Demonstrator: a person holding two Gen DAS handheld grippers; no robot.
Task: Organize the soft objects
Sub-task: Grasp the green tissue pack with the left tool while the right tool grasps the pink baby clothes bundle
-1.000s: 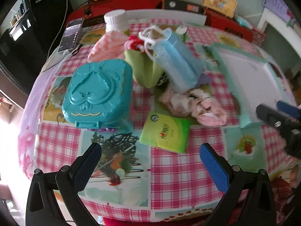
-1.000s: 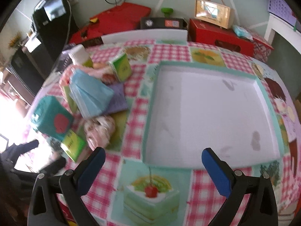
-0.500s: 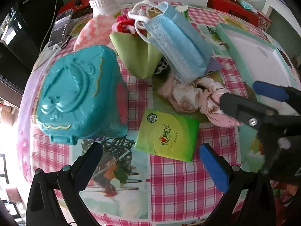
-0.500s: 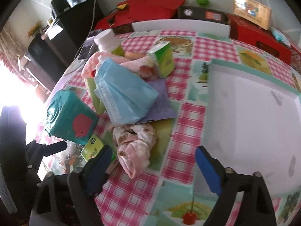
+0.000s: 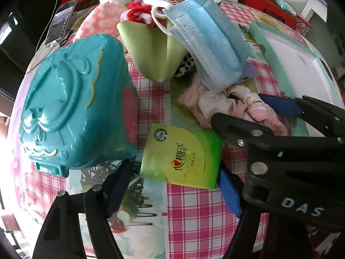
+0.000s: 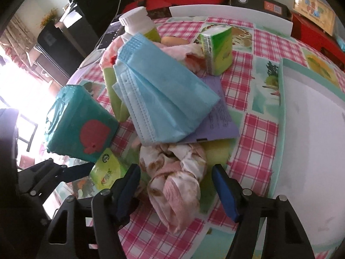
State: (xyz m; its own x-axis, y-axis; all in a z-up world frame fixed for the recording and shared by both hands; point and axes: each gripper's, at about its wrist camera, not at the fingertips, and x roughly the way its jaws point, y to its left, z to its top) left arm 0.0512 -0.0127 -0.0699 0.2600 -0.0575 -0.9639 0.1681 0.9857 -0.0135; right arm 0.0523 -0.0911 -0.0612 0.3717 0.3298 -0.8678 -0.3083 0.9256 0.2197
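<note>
A green tissue pack [image 5: 183, 157] lies flat on the checked table, and my open left gripper [image 5: 174, 185] has a finger on each side of its near edge. A pink-and-white scrunched cloth [image 6: 176, 179] lies beside it, and my open right gripper [image 6: 176, 187] straddles it, a pad on each side. The right gripper also crosses the left wrist view [image 5: 254, 112] over that cloth [image 5: 215, 101]. Behind lie blue face masks [image 6: 163, 101], a green cloth [image 5: 155, 51] and a pink fluffy item [image 5: 101, 21]. The tissue pack also shows in the right wrist view [image 6: 105, 172].
A teal plastic case [image 5: 73, 101] stands left of the tissue pack. A teal-rimmed white tray [image 6: 282, 108] sits at the right. A white-capped bottle [image 6: 138, 21], a green carton [image 6: 217, 49], a purple sheet [image 6: 217, 120] and a phone [image 5: 60, 21] lie behind.
Both grippers have moved forward and down. The left now straddles the tissue pack. The right has swung from the tray side to the scrunched cloth.
</note>
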